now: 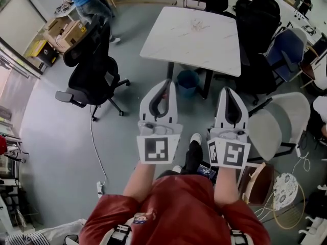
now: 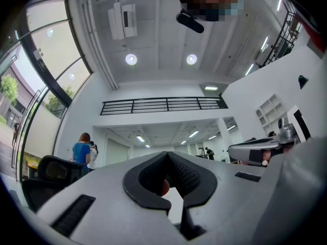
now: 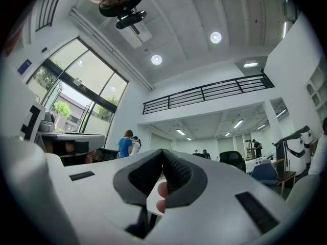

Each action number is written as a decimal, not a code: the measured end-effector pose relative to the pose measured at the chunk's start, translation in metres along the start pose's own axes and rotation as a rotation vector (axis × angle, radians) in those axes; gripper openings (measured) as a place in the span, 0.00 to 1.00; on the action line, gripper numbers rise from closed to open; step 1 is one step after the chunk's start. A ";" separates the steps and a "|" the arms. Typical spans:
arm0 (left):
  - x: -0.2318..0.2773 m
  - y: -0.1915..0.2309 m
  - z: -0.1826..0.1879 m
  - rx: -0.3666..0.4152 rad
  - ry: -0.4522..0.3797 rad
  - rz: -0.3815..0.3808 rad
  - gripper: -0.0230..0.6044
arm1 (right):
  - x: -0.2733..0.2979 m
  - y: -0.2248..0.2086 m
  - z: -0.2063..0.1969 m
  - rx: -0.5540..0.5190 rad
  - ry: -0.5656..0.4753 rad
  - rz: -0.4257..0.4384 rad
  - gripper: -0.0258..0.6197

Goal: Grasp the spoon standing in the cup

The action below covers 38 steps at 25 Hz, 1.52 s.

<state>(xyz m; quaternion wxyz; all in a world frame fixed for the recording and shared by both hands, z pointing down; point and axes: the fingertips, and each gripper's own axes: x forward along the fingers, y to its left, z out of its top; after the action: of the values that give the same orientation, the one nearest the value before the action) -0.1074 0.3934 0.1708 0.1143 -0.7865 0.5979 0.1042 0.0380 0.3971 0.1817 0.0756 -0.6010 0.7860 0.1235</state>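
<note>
Above floor (image 1: 61, 137), left gripper (image 1: 164, 83), right gripper (image 1: 228, 91)

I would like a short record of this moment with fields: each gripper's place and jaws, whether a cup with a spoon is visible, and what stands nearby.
left gripper: held out in front of the person, jaw tips together, nothing held
right gripper: beside it, jaw tips together, nothing held
cup and spoon: not seen in any view
white table: ahead of both grippers
blue bin: on the floor under the table's near edge
black chair: left of the table
grasp: not yet begun
</note>
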 end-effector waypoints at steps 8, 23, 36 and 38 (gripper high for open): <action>0.055 -0.001 -0.012 0.014 -0.014 0.015 0.05 | 0.049 -0.028 -0.016 0.000 -0.017 0.016 0.06; 0.219 -0.022 -0.053 0.038 0.025 0.009 0.05 | 0.180 -0.123 -0.066 0.068 0.012 0.021 0.06; 0.328 -0.025 -0.083 0.036 0.030 0.023 0.05 | 0.277 -0.179 -0.093 0.060 0.014 0.051 0.06; 0.342 -0.026 -0.088 0.039 0.031 0.024 0.05 | 0.288 -0.187 -0.098 0.066 0.015 0.048 0.06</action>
<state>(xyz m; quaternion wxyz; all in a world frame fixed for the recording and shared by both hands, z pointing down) 0.0105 0.0601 0.1527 0.1191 -0.7786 0.6107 0.0818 0.1447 0.0558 0.1791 0.0866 -0.5799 0.8045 0.0950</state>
